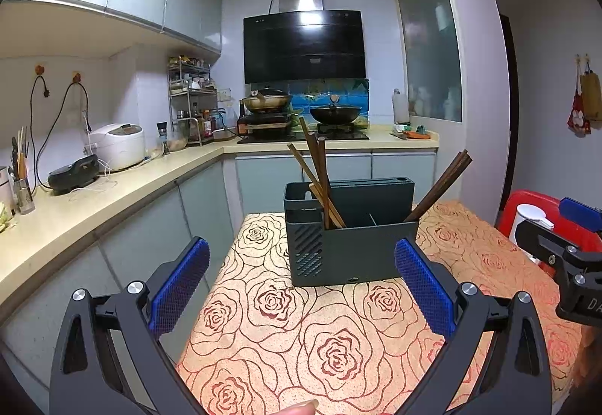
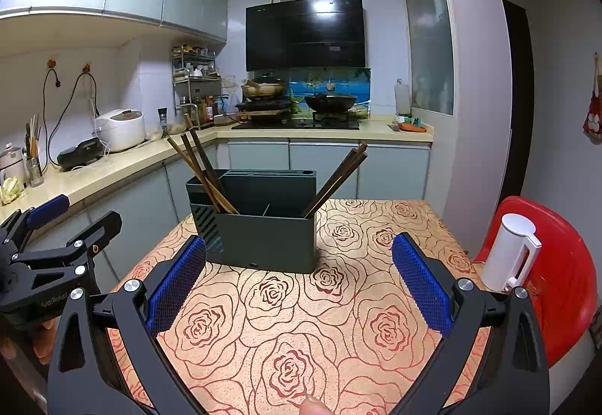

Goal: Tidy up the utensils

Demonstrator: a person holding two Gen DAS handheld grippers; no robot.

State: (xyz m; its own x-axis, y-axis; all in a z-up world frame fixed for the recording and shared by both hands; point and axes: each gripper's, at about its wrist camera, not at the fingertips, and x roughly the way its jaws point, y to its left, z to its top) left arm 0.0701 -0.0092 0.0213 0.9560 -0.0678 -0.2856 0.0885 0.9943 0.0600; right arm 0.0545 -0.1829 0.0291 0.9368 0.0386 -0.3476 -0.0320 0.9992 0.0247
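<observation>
A dark grey utensil holder [image 1: 350, 238] [image 2: 263, 230] stands on the rose-patterned table [image 1: 301, 332] [image 2: 286, 332]. Several wooden chopsticks [image 1: 316, 170] [image 2: 199, 166] lean in its left compartment. More dark chopsticks [image 1: 440, 185] [image 2: 335, 181] lean out of its right end. My left gripper [image 1: 301, 272] is open and empty, in front of the holder. My right gripper [image 2: 299, 270] is open and empty, also in front of the holder. Each gripper shows at the edge of the other's view, the right one [image 1: 568, 249] and the left one [image 2: 49, 242].
A red chair [image 2: 560, 264] with a white kettle [image 2: 508, 253] stands right of the table. A counter [image 1: 94, 200] with a rice cooker [image 1: 120, 146] runs along the left. A stove with woks [image 1: 331, 114] is at the back.
</observation>
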